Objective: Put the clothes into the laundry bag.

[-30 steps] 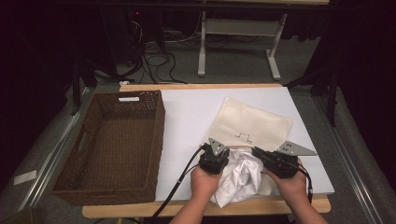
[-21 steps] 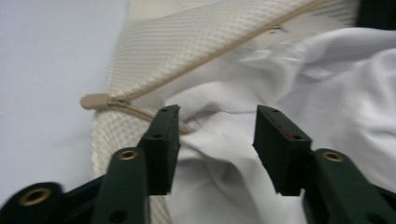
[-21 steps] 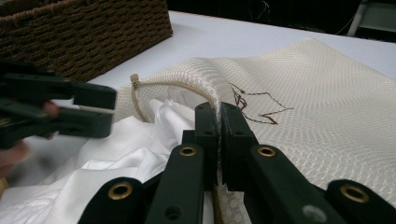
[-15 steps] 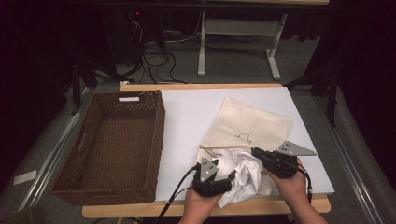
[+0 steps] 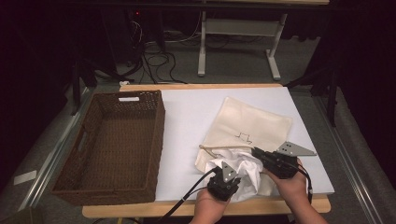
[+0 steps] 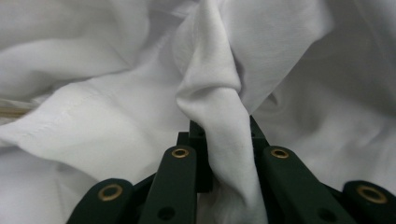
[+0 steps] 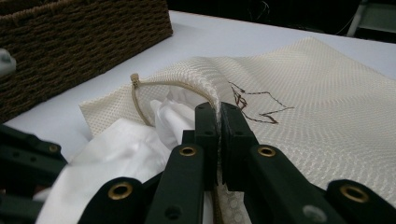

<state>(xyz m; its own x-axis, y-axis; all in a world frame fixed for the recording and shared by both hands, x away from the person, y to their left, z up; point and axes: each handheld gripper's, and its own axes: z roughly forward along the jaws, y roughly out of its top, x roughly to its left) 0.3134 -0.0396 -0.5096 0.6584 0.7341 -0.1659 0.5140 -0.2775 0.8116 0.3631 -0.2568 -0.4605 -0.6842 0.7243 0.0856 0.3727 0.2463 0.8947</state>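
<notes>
Having just been closing, the left gripper (image 5: 227, 179) is clamped on a white cloth (image 5: 243, 175) fold at the near table edge; the bag (image 5: 250, 130) rim is pinched by the right gripper (image 5: 261, 156), so stuffing can resume.

Seen from above the near edge, facing forward and down over the whole table (image 5: 187, 112). Ridden close along each gripper's 2 jaws: left view pressed up against white cloth (image 6: 116, 116), right view low, facing the mesh bag (image 7: 327, 93) and basket (image 7: 70, 37). Shared by all 3: cloth.
</notes>
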